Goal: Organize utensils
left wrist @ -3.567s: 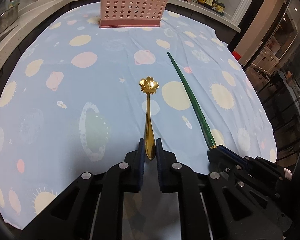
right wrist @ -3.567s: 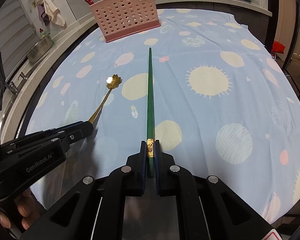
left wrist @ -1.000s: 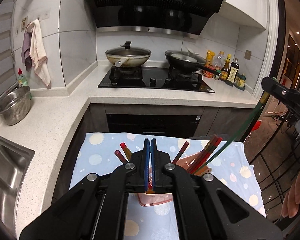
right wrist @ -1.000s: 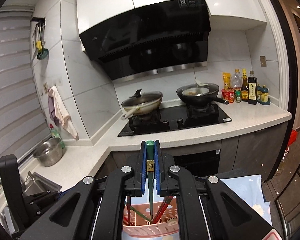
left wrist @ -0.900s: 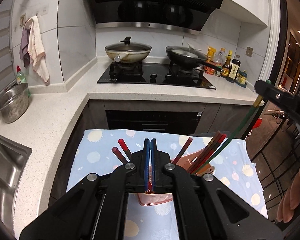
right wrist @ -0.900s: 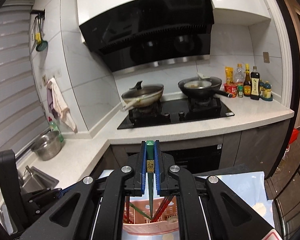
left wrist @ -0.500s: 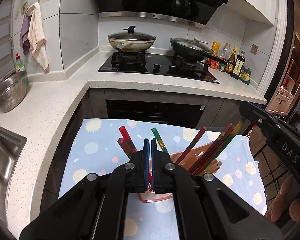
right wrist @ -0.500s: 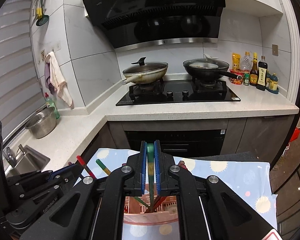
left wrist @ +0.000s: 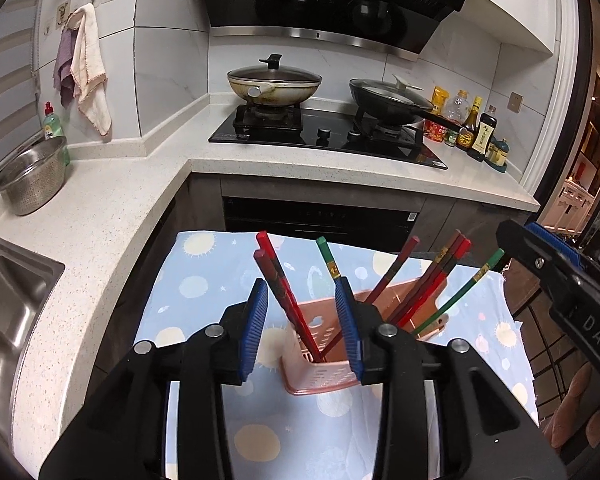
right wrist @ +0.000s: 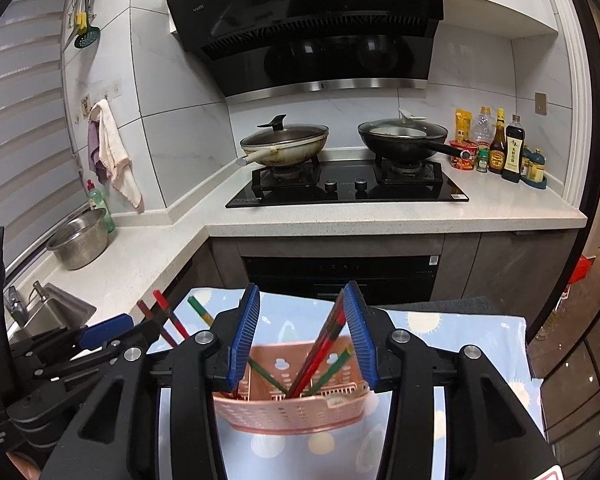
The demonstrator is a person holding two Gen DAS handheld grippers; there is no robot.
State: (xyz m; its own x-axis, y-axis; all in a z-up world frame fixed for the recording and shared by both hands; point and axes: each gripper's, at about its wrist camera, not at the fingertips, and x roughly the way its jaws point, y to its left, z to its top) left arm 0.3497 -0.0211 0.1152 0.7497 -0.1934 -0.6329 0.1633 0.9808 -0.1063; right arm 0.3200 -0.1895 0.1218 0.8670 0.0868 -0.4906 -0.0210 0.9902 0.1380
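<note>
Both tongs, left (left wrist: 302, 324) & right (right wrist: 302, 334), gape wide w/ nothing held, over pink basket (right wrist: 288, 414) on desk. Chopsticks (left wrist: 424, 280) inside: light, stiff, slick; grip near top.

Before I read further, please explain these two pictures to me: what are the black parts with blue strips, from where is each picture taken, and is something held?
No robot is here. A person holds a hand tool in each hand, and each tool ends in a two-finger claw with blue ribbed pads. A wide-angle camera on each tool looks forward along its fingers, so each picture shows its own claw at the bottom.

One picture is from the left claw, the other from the right claw. Both stand open and hold nothing.

Below them a pink perforated utensil basket stands on a blue cloth with suns and planets. Red chopsticks and green chopsticks lean inside it. Behind are a kitchen counter and a stove with two pans.
</note>
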